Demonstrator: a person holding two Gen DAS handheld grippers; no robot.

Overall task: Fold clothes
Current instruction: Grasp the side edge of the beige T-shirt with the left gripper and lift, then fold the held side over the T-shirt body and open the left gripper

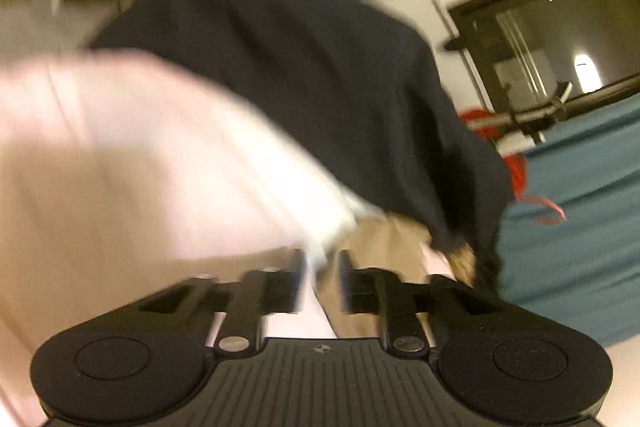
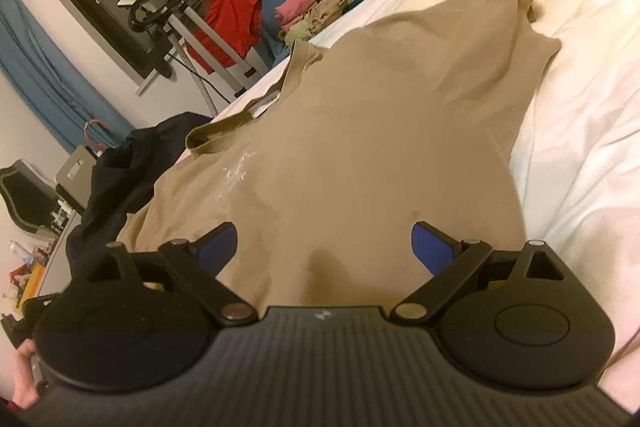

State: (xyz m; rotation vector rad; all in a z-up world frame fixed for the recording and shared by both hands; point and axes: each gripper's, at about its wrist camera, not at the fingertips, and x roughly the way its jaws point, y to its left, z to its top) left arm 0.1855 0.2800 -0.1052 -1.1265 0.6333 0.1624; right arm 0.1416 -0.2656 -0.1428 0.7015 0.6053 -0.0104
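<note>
We see a tan, short-sleeved cotton T-shirt (image 2: 360,131) lying spread on the white bed sheet, collar toward the bed's edge and a faded white print on the chest. Its surface is mostly flat with shallow wrinkles; one sleeve reaches the far side. A dark navy garment (image 2: 116,179) lies crumpled at the bed's edge, touching the T-shirt beside the collar. The left wrist view is blurred; there the navy garment (image 1: 320,75) overlaps tan fabric (image 1: 384,247).

We saw heavy motion blur across the left wrist view, smearing the white bedding (image 1: 120,155) and dark garment (image 1: 300,75). The right wrist view was sharper, warm indoor light overexposing the white sheet (image 2: 580,27). Both showed fisheye bending at the edges, and a lamp's reflection glared in the dark window (image 1: 588,71).
</note>
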